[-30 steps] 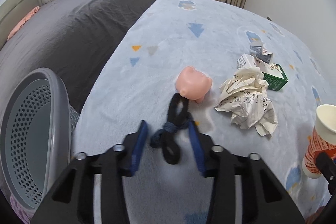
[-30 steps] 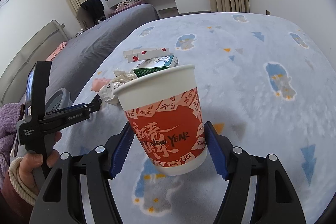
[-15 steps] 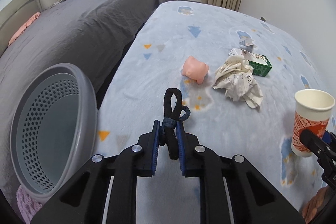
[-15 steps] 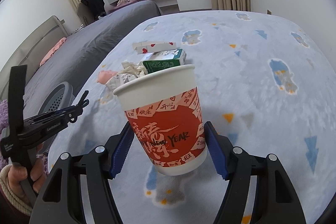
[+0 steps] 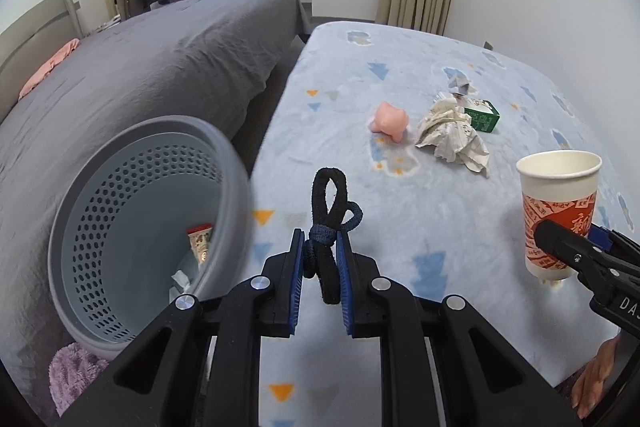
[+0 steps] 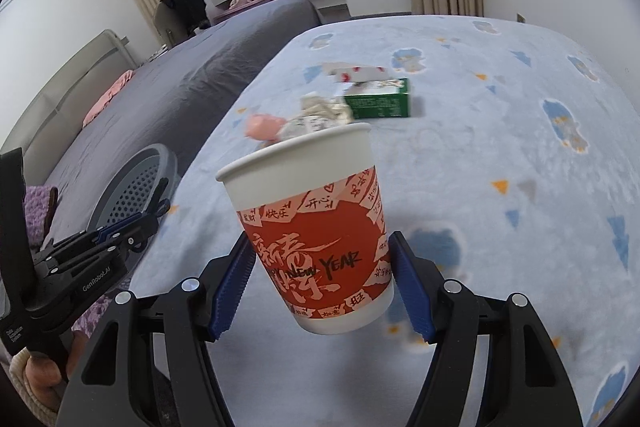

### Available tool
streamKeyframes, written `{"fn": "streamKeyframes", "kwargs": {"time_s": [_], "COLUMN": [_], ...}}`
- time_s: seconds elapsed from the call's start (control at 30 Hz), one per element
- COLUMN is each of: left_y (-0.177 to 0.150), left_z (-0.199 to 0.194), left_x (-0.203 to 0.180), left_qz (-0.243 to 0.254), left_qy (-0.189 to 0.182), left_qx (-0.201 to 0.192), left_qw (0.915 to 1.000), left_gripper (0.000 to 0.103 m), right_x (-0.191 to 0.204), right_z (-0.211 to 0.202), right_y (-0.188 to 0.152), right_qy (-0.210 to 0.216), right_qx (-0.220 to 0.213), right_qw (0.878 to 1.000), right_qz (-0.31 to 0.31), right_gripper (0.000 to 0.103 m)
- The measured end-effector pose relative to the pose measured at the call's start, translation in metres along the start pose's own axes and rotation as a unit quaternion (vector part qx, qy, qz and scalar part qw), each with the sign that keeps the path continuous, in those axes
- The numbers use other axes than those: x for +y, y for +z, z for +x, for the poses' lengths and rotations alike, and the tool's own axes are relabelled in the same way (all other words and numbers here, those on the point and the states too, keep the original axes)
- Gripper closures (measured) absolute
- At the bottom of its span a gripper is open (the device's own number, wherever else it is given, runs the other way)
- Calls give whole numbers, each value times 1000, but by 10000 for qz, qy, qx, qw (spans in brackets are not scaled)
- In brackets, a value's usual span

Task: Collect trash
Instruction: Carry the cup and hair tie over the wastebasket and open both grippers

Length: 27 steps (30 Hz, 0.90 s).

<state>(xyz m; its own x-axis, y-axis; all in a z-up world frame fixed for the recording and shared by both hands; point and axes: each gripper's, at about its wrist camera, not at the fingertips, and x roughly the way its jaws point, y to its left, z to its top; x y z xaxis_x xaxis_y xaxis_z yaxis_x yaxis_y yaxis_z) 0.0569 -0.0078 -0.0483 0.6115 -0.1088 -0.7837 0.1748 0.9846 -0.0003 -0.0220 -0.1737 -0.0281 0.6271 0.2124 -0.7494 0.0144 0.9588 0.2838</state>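
Observation:
My left gripper [image 5: 320, 255] is shut on a black hair tie [image 5: 329, 211] and holds it above the light blue blanket, just right of the grey perforated trash basket [image 5: 132, 227]. My right gripper [image 6: 322, 279] is shut on a red and white paper cup [image 6: 316, 227], lifted and tilted above the blanket; the cup also shows in the left wrist view [image 5: 558, 211]. Crumpled paper [image 5: 454, 139], a green carton [image 5: 484, 115] and a pink pig toy [image 5: 388, 121] lie farther out on the blanket.
The basket holds a small wrapper [image 5: 200, 239] and some paper scraps. A grey bed [image 5: 140, 75] runs along the left behind the basket. A torn white carton piece [image 6: 356, 73] lies beyond the green carton [image 6: 378, 101]. A purple fuzzy cloth [image 5: 72, 375] lies below the basket.
My left gripper closed on the hair tie, lifted it and drew back beside the basket. My right gripper lifted the cup off the blanket and tilted it.

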Motion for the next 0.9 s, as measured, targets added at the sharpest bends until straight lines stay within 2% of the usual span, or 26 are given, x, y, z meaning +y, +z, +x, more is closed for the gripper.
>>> {"fn": "streamKeyframes", "kwargs": {"time_s": [0.17,0.53,0.9], "left_y": [-8,-14,-14], "left_z": [-9,-21,-14], "left_x": [37,134,192], "left_qz": [-210,-781,-1162], "left_qy": [110,665,913], "left_qx": [15,-67,5], "left_qw": [9997,9947,9890], "left_gripper": [87,87,87], "right_x": [41,139,209], "right_z": [10,46,81], "right_y": [4,22,26], "right_qy": [116,591,876], "right_qx": [79,282,500], "right_qw": [9996,9930,9839], "right_qz": [-258,-984,-1476], "right_gripper": [37,37,37]}}
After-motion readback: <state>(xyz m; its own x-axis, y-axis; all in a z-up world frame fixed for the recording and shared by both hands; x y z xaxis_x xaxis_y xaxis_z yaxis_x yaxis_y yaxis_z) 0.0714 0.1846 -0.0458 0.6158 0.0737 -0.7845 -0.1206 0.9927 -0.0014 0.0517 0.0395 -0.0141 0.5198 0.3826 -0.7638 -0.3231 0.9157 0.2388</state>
